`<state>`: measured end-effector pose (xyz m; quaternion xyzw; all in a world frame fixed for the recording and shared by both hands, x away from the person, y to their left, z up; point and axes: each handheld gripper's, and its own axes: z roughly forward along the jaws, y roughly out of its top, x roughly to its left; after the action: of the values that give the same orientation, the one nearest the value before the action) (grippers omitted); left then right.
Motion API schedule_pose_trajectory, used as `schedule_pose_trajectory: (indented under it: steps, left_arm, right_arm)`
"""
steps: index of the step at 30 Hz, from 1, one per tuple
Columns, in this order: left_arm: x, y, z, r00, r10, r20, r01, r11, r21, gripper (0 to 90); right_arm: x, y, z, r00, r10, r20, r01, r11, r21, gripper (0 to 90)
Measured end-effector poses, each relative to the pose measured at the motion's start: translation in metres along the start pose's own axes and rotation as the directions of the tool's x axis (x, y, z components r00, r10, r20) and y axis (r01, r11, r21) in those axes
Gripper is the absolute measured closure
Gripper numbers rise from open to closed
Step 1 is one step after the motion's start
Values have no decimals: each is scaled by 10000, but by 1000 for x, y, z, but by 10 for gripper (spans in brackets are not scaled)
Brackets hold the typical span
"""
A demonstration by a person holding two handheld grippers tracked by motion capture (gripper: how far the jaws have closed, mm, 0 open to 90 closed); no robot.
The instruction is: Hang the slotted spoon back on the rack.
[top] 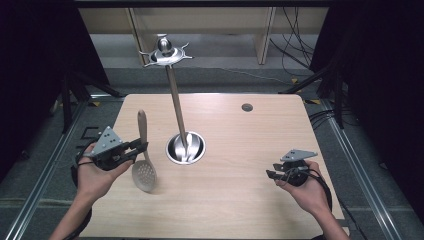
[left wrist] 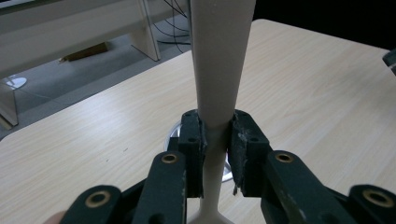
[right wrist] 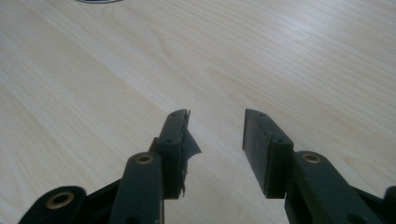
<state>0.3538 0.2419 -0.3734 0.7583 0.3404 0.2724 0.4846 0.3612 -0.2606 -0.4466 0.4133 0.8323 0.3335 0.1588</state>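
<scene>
A slotted spoon [top: 143, 165] with a pale wooden handle and a perforated metal bowl hangs upright over the table's left part, bowl down. My left gripper [top: 141, 148] is shut on its handle, and in the left gripper view the handle [left wrist: 217, 74] rises between the two black pads [left wrist: 191, 140]. A metal utensil stand [top: 176, 100] with a round shiny base [top: 185, 148] and a hooked crown [top: 166, 52] on top stands at the table's middle. My right gripper [top: 272, 170] hovers open over the right front of the table, with nothing between its fingers [right wrist: 173, 140].
The light wooden table [top: 240, 200] has a small round cable hole [top: 247, 107] at the back right. Dark curtains, cables and wooden furniture legs [top: 262, 35] lie beyond the far edge. The stand's base [left wrist: 173, 135] shows behind the handle in the left gripper view.
</scene>
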Motion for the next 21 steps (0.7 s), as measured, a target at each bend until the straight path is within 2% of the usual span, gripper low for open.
schedule_pose_trajectory:
  steps: [6,12,13,16,17,21]
  left_arm:
    - [-2,-1,-4,9980,-434,-462,424,9989,-222,752]
    - [-4,2,-7,9969,-562,-556,540,9978,-397,751]
    - [-4,3,-7,9970,-560,-538,535,9974,-478,752]
    - [-5,5,-8,9960,-641,-619,608,9967,-544,751]
    - [-4,6,-10,9965,-485,-675,459,9982,-397,751]
    - [-4,9,-9,9943,-759,-743,713,9955,-624,752]
  right_arm:
    - [1,0,0,10000,65,1,-65,10000,33,609]
    - [0,0,0,10000,-1,4,1,10000,-11,610]
    - [1,0,0,9999,123,-12,-123,9999,57,610]
    - [1,0,0,9999,115,-1,-115,9999,38,609]
    - [1,0,0,9999,108,6,-108,9999,29,610]
    - [1,0,0,9999,127,18,-127,9999,12,609]
